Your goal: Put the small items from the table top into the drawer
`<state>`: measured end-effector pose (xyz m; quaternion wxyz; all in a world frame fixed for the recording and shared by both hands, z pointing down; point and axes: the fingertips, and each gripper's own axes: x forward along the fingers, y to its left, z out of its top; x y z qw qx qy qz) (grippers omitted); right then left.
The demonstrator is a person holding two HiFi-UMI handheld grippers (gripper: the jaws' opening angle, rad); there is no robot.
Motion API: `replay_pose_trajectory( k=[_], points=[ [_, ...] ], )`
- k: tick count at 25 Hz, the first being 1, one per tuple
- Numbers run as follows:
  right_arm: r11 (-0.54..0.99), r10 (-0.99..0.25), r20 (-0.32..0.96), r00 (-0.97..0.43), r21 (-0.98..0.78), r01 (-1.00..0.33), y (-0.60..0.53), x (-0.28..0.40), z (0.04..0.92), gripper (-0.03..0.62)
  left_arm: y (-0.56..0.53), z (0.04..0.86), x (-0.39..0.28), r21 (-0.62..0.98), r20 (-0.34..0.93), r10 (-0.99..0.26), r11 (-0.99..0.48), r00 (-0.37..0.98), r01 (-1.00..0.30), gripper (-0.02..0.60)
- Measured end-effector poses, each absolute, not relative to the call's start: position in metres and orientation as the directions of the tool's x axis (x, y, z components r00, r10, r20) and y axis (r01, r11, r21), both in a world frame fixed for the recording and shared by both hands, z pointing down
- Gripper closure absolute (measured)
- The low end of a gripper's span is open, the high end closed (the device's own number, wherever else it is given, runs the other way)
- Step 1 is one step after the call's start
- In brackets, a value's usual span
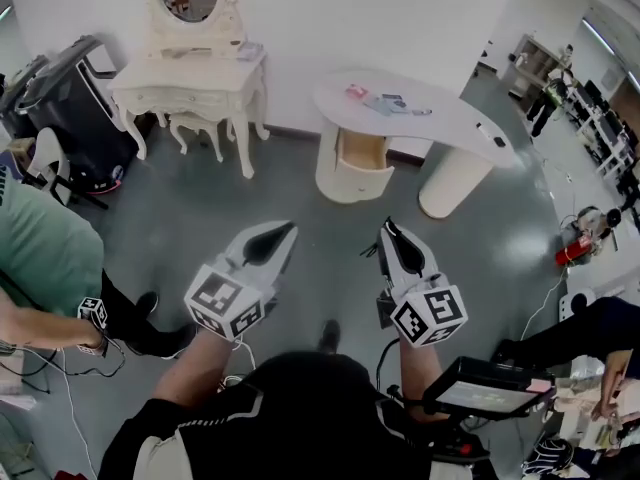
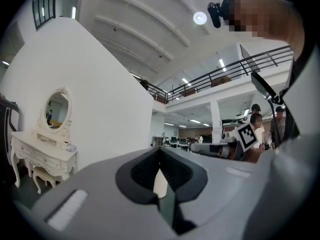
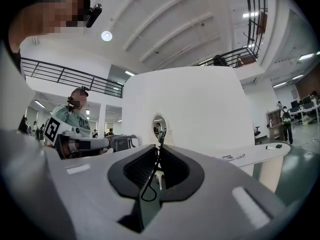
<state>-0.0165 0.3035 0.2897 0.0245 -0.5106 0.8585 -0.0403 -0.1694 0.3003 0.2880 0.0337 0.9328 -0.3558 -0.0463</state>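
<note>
The white curved table (image 1: 445, 118) stands ahead across the grey floor. Small items lie on its top: a pink piece (image 1: 356, 92), grey cards (image 1: 386, 102), a pen (image 1: 421, 112) and a black piece (image 1: 499, 141). The drawer (image 1: 360, 154) in its left pedestal is pulled out. Both grippers hang in the air, well short of the table. My left gripper (image 1: 290, 227) (image 2: 160, 152) is shut with nothing between the jaws. My right gripper (image 1: 386, 225) (image 3: 160, 148) is shut on a thin black cord (image 3: 148, 186), whose loop hangs between the jaws.
A cream vanity with an oval mirror (image 1: 196, 73) and a stool (image 1: 195, 126) stand at the back left, beside a black suitcase (image 1: 68, 108). A person in green (image 1: 40, 258) sits at my left. Another person (image 1: 590, 333), a tablet (image 1: 488, 388) and cables are at my right.
</note>
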Motion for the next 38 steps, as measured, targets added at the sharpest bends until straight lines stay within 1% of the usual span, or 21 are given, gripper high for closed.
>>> replay_pose_trajectory(
  k=[13,23,31,38],
  points=[
    [0.525,-0.851,-0.05,-0.523,-0.11,-0.844,0.214,0.048,0.283,0.56,0.214,0.279,-0.107,0.071,-0.056,-0.716,-0.698,0.696,-0.713,0.581],
    [0.542,-0.84,-0.051,-0.54,-0.139,-0.829,0.162,0.103,0.29,0.56,0.168,0.277,-0.056,0.041,-0.025,-0.729,-0.685,0.684,-0.728,0.581],
    [0.581,-0.812,-0.035,-0.583,-0.143,-0.801,0.125,0.119,0.296,0.56,0.136,0.282,-0.032,0.047,-0.006,-0.746,-0.666,0.666,-0.745,0.581],
    [0.58,-0.811,-0.017,-0.584,-0.146,-0.801,0.093,0.107,0.301,0.56,0.108,0.288,-0.046,0.069,0.003,-0.75,-0.66,0.662,-0.748,0.581]
  ],
)
